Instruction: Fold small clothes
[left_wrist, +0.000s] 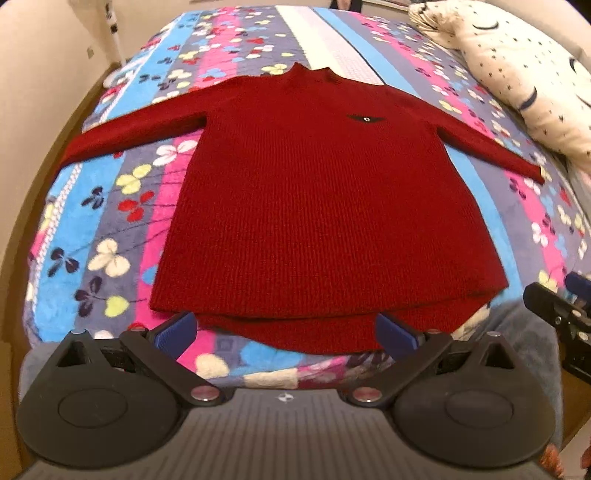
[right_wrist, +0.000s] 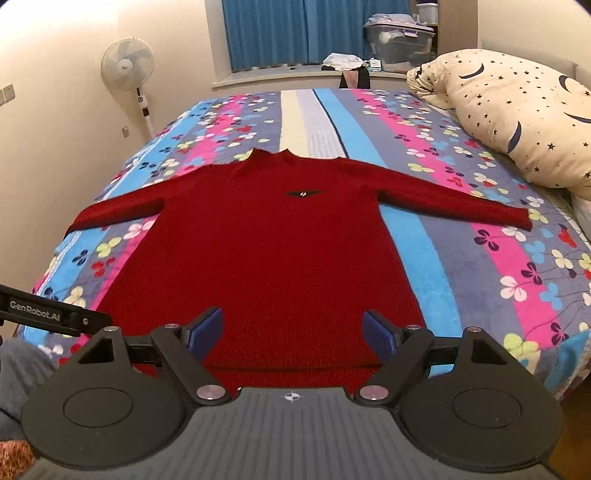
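A small dark red knitted sweater (left_wrist: 325, 206) lies flat, front up, on the bed, sleeves spread to both sides and collar at the far end; it also shows in the right wrist view (right_wrist: 273, 258). A small black logo (left_wrist: 365, 118) sits on its chest. My left gripper (left_wrist: 286, 334) is open and empty, its blue pads just above the near hem. My right gripper (right_wrist: 293, 334) is open and empty, over the hem area. The right gripper's body shows at the right edge of the left wrist view (left_wrist: 561, 306).
The bed carries a striped blanket with flower print (right_wrist: 461, 236). A cream pillow with stars and moons (right_wrist: 517, 122) lies at the far right. A standing fan (right_wrist: 127, 70) is by the left wall. A storage box (right_wrist: 399, 40) sits by the blue curtain.
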